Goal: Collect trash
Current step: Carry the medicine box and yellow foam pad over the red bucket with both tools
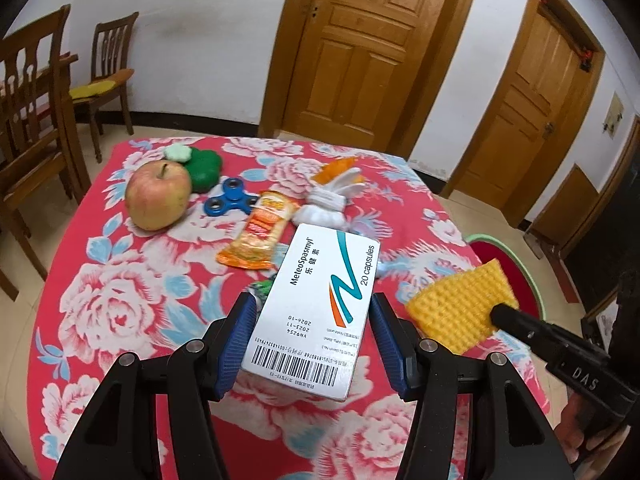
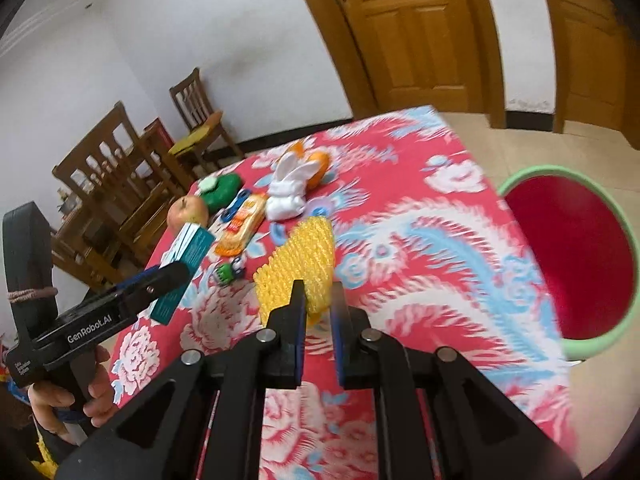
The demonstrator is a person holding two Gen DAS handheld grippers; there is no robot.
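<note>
Yellow foam netting (image 2: 298,268) sits pinched in the nearly closed right tongs (image 2: 318,304); left tongs (image 1: 312,320) clamp a MeteoSpasmyl capsule box (image 1: 320,304) above the bench (image 1: 120,320). Both need carrying to the red basin (image 2: 572,256), probably the bin.

The left wrist camera is looking forward and down, close along its own fingers (image 1: 252,344), over the flowered table (image 1: 120,300) toward two doors (image 1: 360,48). The right wrist camera is looking down likewise from further right, taking in the red tub (image 2: 576,256) beside the table. Both views are sharing the tabletop clutter, the chairs (image 2: 200,120) and each other's gripper.
</note>
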